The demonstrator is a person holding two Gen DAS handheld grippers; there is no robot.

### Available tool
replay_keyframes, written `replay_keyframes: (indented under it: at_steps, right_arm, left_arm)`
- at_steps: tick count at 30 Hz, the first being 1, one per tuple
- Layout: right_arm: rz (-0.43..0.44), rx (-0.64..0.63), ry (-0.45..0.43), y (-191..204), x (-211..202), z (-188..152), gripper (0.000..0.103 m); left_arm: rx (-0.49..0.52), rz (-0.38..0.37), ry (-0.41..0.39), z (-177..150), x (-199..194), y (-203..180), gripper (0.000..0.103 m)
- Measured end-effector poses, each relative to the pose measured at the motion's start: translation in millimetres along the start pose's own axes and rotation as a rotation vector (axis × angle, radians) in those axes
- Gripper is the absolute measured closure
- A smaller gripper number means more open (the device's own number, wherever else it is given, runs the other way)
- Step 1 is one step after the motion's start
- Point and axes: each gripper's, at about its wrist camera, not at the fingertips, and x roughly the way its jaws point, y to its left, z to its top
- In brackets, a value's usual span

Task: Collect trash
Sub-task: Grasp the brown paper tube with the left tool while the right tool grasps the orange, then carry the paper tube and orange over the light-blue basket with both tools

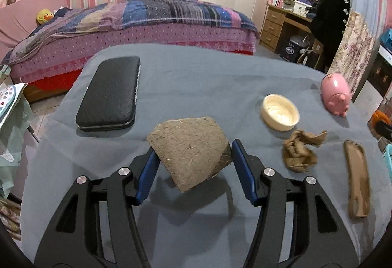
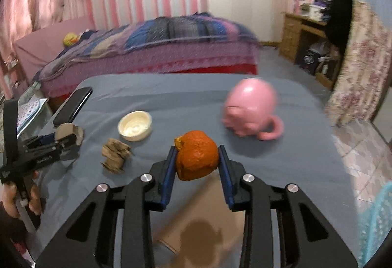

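Both tools are gripping trash above the counter [image 1: 196, 76]: left tool [image 1: 194, 160] holding cardboard [image 1: 189, 147], right tool [image 2: 197, 160] holding orange peel [image 2: 197, 157]. Next, carrying both to a bin seems required.

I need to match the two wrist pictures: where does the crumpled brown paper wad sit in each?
Left wrist: crumpled paper wad lies right of centre on the grey cloth, below the cream bowl.
Right wrist: the wad lies left of centre, below the same bowl.
Shared landmark: the pink pig mug, beyond the bowl to the right in both.
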Motion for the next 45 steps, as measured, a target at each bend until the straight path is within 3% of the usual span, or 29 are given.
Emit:
replay_keyframes:
  at_steps: [5,12,17,31,45]
  right_arm:
    - [-0.125,0.016,-0.033,-38.3,-52.8,-28.6,0.069]
    - [-0.255,0.090,-0.068,-103.0,-91.2,-44.3,0.069]
    - [-0.274,0.155,-0.081,-144.3,-103.0,-51.5,0.069]
    - [-0.347,0.221,-0.109,-199.5,-132.6,-70.5,0.069]
    - [-0.492,0.325,-0.118,-273.9,-166.6,-98.3,0.069]
  left_arm:
    - [0.018,-0.050,-0.037,6.9,-24.2,-31.5,0.045]
    - [0.107,-0.129,-0.078,11.0,-54.6,-101.5,0.045]
    - [0.122,-0.199,-0.095,16.6,-66.0,-148.9,0.045]
    - [0.278,-0.364,-0.117,2.3,-78.3,-285.9,0.045]
    - [0.352,-0.494,-0.057,-25.0,-63.3,-375.3,0.045]
